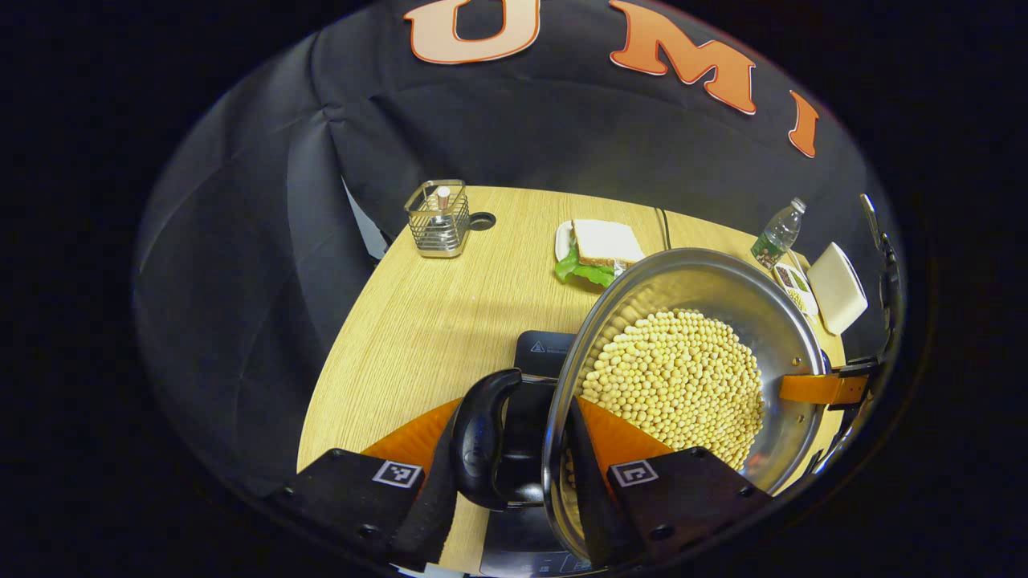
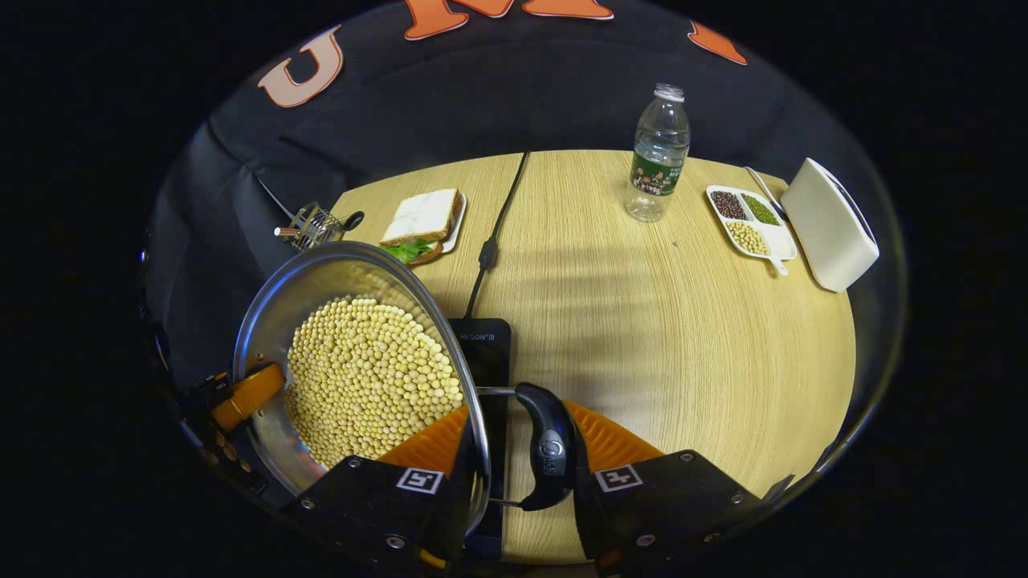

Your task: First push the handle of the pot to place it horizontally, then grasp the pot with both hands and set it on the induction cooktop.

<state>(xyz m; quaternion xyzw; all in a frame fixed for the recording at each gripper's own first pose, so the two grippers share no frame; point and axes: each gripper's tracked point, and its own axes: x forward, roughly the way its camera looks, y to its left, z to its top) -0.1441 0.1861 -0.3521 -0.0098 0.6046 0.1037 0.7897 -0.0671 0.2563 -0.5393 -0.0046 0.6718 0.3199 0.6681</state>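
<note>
While the left gripper (image 1: 514,449) has its fingers clamped across a black side handle (image 1: 479,437) and the rim of the steel pot (image 1: 683,377), the right gripper (image 2: 518,449) grips the opposite black handle (image 2: 550,445) and rim in the same way. The pot, full of pale round beans (image 2: 365,381), sits between the two grippers over the black induction cooktop (image 2: 482,341). Farther back on the wooden table (image 2: 642,321) are a sandwich (image 2: 422,221), a wire basket (image 1: 438,218), a water bottle (image 2: 658,152), a divided dish (image 2: 751,221) and a white box (image 2: 827,225).
</note>
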